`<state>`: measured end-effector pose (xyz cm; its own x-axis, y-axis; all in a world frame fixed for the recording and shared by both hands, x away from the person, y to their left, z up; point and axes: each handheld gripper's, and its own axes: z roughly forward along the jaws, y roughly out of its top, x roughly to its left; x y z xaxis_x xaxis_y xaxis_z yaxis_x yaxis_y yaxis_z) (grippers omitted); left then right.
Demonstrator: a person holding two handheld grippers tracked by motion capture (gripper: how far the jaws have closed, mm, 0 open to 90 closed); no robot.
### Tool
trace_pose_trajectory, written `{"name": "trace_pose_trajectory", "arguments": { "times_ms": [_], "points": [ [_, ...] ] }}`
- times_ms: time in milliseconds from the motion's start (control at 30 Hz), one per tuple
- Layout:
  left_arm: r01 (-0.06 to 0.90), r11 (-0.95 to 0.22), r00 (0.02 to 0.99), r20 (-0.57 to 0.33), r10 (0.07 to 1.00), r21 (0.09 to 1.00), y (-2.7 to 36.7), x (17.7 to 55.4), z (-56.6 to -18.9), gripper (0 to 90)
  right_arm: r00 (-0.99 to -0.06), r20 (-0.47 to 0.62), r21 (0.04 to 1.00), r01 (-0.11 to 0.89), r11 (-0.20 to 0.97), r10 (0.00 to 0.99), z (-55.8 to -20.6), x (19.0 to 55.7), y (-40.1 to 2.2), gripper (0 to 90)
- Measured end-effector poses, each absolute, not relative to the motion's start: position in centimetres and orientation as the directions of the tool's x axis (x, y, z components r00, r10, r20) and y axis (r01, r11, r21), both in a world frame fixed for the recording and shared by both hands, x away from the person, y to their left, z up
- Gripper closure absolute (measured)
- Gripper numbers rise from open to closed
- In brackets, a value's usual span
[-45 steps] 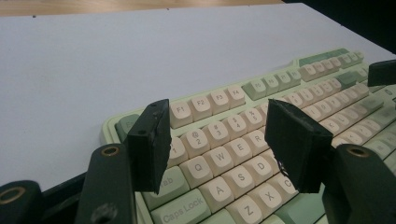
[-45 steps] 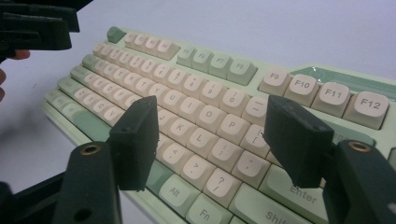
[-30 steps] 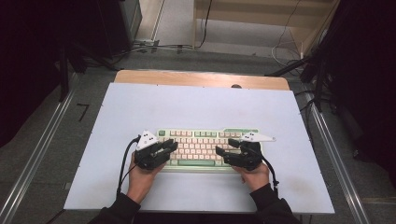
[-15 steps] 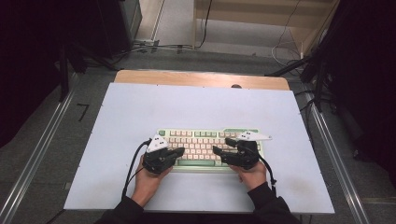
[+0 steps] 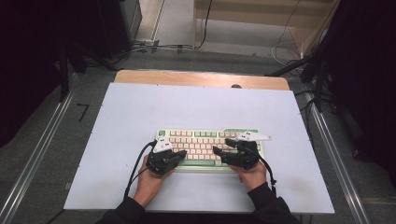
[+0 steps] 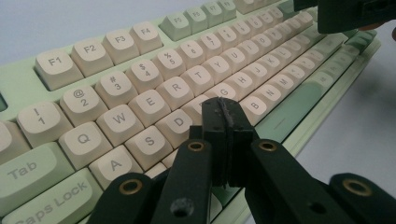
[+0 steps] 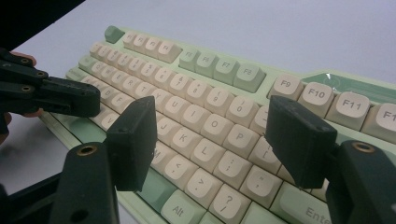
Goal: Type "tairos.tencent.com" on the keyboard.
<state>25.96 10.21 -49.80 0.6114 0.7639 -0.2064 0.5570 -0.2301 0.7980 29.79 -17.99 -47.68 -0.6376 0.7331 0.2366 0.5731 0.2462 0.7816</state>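
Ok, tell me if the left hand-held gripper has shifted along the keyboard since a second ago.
Yes. The left hand-held gripper has shifted right along the keyboard, further over its keys.

White table, grey floor, perhaps dark curtains.

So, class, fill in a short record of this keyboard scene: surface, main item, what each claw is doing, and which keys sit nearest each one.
surface: white table top
main item: green keyboard with cream keys, lying flat near the person's edge
left claw: jaws shut together, nothing between them, tip over the keys around F and G
right claw: jaws open, apart over the K, L, P keys, nothing gripped
hands: left hand and right hand each hold a claw
cables: one trails from each claw
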Motion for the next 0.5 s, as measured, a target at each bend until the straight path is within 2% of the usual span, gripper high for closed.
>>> {"name": "trace_pose_trajectory", "arguments": {
  "times_ms": [267, 333, 367, 433, 500],
  "points": [
    [0.575, -0.225, 0.606, -0.225, 0.763, 0.787, 10.1, 26.2, -49.9, 90.0, -0.634, 0.233, 0.781, 0.574, 0.247, 0.738, -47.8, 29.8, -18.1, 32.8],
    [0.565, -0.192, 0.604, -0.244, 0.759, 0.802, 10.5, 26.1, -49.4, 86.8, -0.630, 0.231, 0.781, 0.574, 0.244, 0.742, -47.8, 29.7, -18.2, 33.1],
    [0.552, -0.170, 0.600, -0.248, 0.761, 0.816, 10.7, 26.0, -49.1, 81.2, -0.627, 0.232, 0.781, 0.576, 0.242, 0.744, -47.7, 29.7, -18.3, 33.2],
    [0.529, -0.126, 0.565, -0.238, 0.790, 0.839, 11.2, 26.0, -48.5, 58.2, -0.624, 0.231, 0.783, 0.575, 0.238, 0.746, -47.7, 29.7, -18.5, 33.6],
    [0.517, -0.086, 0.516, -0.229, 0.825, 0.852, 11.9, 26.0, -48.2, 40.7, -0.620, 0.231, 0.783, 0.576, 0.234, 0.749, -47.7, 29.8, -18.6, 33.9]
  ]
}}
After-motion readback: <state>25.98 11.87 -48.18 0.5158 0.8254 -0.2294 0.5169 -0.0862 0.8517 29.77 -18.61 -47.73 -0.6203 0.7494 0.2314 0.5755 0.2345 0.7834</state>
